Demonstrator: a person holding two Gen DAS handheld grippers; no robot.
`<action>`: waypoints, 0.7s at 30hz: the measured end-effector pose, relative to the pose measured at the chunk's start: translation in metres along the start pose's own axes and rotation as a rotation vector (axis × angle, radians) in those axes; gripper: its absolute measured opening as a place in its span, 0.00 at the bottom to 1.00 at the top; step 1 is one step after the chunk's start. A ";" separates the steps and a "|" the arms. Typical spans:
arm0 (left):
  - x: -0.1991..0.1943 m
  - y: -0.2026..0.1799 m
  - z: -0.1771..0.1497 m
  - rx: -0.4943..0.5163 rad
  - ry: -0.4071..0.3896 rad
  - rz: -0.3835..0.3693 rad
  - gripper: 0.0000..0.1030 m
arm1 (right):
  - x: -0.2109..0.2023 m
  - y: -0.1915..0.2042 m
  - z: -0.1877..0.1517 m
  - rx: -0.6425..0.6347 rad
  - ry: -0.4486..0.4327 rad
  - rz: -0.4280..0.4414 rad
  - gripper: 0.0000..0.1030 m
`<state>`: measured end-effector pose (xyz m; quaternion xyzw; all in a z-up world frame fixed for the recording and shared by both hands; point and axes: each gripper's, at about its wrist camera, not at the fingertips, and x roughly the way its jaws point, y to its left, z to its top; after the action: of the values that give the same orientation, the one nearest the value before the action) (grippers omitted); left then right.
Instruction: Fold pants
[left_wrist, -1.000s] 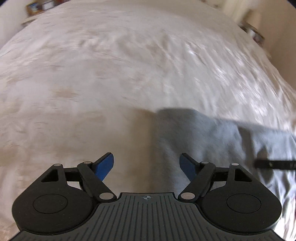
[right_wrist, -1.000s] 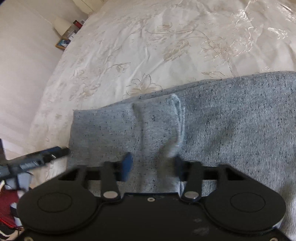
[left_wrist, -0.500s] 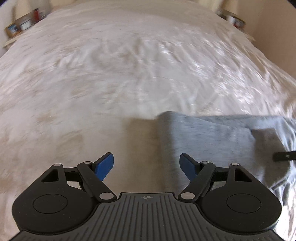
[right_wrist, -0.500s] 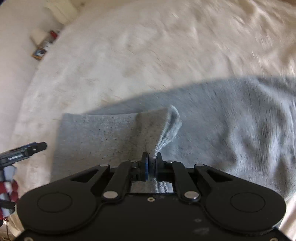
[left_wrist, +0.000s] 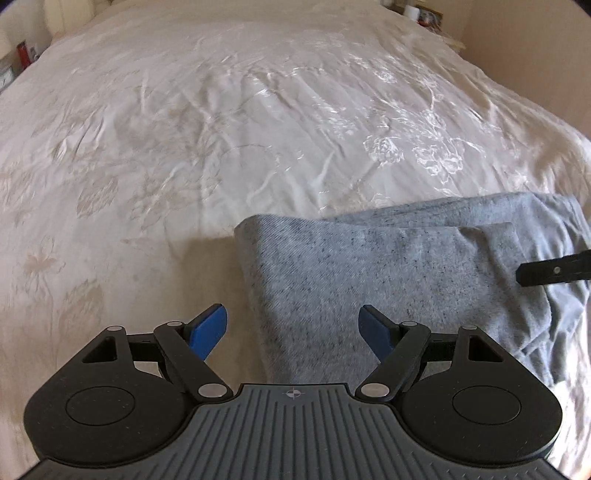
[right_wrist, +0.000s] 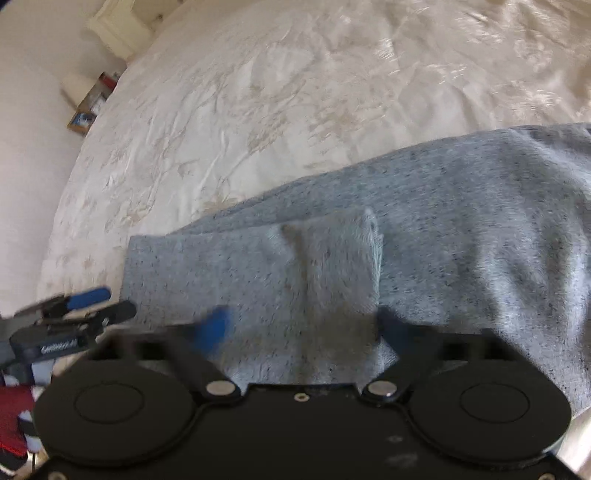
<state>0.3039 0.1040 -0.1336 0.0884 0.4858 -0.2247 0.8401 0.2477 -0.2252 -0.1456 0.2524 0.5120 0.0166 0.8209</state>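
Both my left claw (left_wrist: 291, 328) and right claw (right_wrist: 303, 328) gape wide, holding nothing, over the soft heathered-grey sweatpants (left_wrist: 388, 266) on the embroidered satin bedspread (left_wrist: 221, 129).

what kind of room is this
Most likely a bedroom: grey pants lie on a wide bed with a cream floral bedspread, and a cluttered bedside shelf stands at its edge.

Left claw (left_wrist: 291, 328) spread wide over folded grey pants (left_wrist: 388, 273) on cream bedspread (left_wrist: 184, 147).

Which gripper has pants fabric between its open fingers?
The right gripper: it straddles the grey pants. The left gripper straddles their edge.
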 end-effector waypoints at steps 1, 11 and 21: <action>0.000 0.003 -0.001 -0.015 0.006 -0.009 0.75 | 0.002 -0.003 -0.002 0.003 0.012 0.003 0.99; -0.016 0.026 -0.017 -0.103 -0.003 0.034 0.75 | 0.016 -0.002 -0.006 0.070 0.083 0.082 0.10; -0.066 0.019 -0.069 -0.095 -0.059 0.052 0.75 | -0.047 0.091 0.038 0.062 -0.059 0.416 0.10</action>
<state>0.2313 0.1657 -0.1141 0.0543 0.4687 -0.1820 0.8627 0.2784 -0.1745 -0.0546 0.3780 0.4250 0.1626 0.8063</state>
